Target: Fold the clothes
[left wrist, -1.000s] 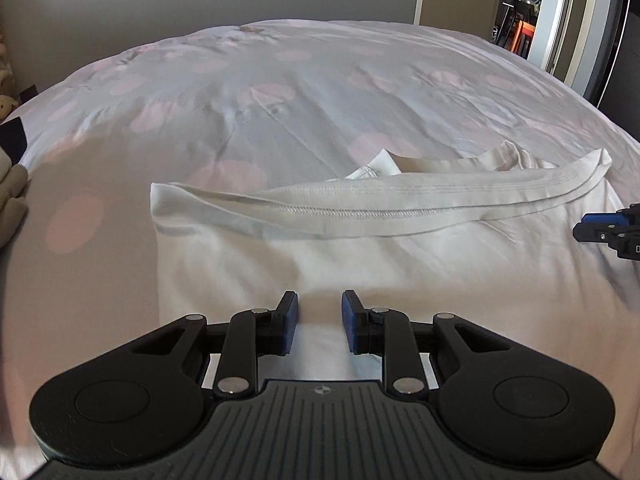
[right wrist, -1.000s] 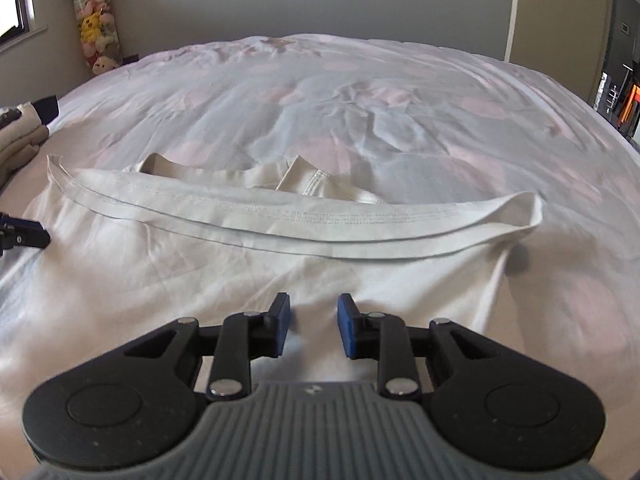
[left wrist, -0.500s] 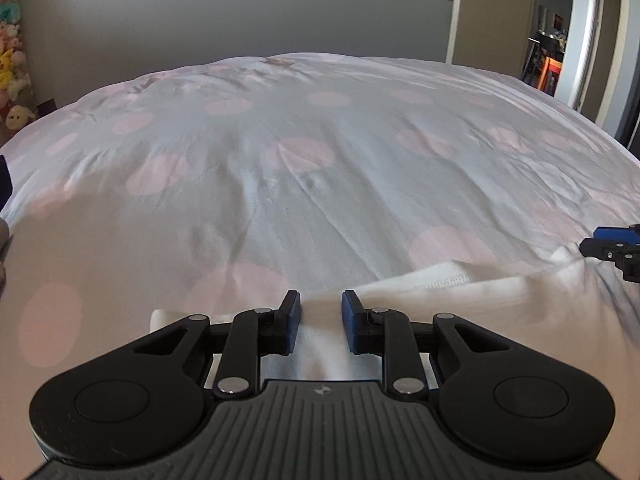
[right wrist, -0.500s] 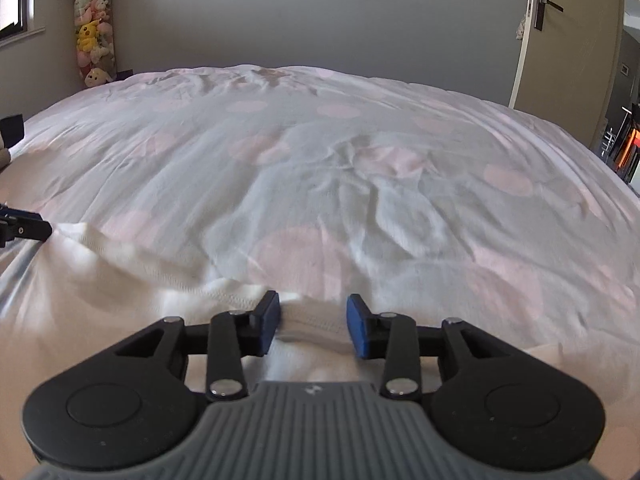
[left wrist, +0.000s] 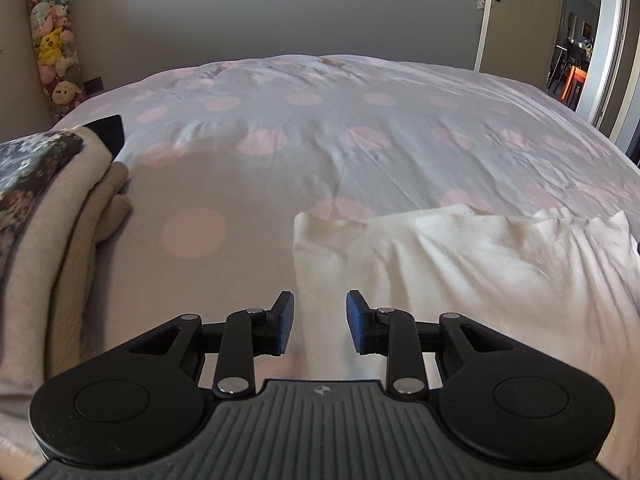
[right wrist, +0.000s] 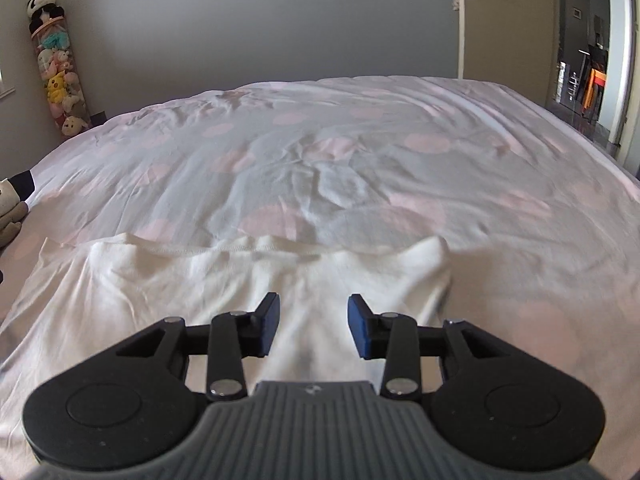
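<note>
A white garment (left wrist: 460,264) lies folded on the spotted bed cover (left wrist: 320,140), its far edge wrinkled. My left gripper (left wrist: 319,308) hovers over the garment's left edge. Its jaws are opening, and the blue pads press on nothing. In the right wrist view the same garment (right wrist: 240,280) spreads below my right gripper (right wrist: 313,312), which hangs above its right part near the right corner. That gripper's jaws stand apart with only cloth far beneath them. Neither gripper holds anything.
A pile of beige and patterned clothes (left wrist: 40,220) sits at the bed's left side, close to the left gripper. A column of plush toys (right wrist: 60,80) stands in the far left corner. A door (right wrist: 500,20) and an open doorway are at the right.
Both grippers carried the garment's near edge toward the far side, then let go, widened their jaws and drew back and up. The clothes pile has come into the left wrist view.
</note>
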A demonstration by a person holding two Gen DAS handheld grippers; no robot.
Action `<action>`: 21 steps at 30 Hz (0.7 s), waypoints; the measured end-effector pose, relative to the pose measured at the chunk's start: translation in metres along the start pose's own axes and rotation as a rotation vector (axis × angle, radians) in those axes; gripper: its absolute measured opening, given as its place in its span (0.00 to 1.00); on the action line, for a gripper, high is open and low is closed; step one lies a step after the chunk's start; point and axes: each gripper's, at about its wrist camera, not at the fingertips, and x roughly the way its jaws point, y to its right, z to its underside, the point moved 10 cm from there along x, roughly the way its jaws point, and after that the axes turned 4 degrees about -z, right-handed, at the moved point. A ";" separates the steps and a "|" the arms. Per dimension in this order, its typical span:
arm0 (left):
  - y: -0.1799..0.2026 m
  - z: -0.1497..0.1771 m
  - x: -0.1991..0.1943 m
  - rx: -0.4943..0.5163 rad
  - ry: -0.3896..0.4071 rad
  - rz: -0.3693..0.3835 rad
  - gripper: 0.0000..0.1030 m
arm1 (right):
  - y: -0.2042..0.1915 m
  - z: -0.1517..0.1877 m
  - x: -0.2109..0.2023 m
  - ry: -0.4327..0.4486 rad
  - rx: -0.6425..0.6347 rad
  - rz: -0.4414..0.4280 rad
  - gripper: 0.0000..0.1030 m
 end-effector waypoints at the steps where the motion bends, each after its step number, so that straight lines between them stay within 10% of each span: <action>1: -0.003 0.010 -0.010 -0.005 -0.007 -0.005 0.30 | 0.004 0.011 -0.015 -0.001 0.020 0.012 0.40; 12: -0.037 0.114 -0.085 -0.298 -0.107 -0.026 0.41 | 0.048 0.123 -0.134 -0.028 0.402 0.163 0.45; 21: -0.036 0.156 -0.076 -0.517 -0.202 0.055 0.45 | 0.072 0.162 -0.123 -0.061 0.762 0.124 0.46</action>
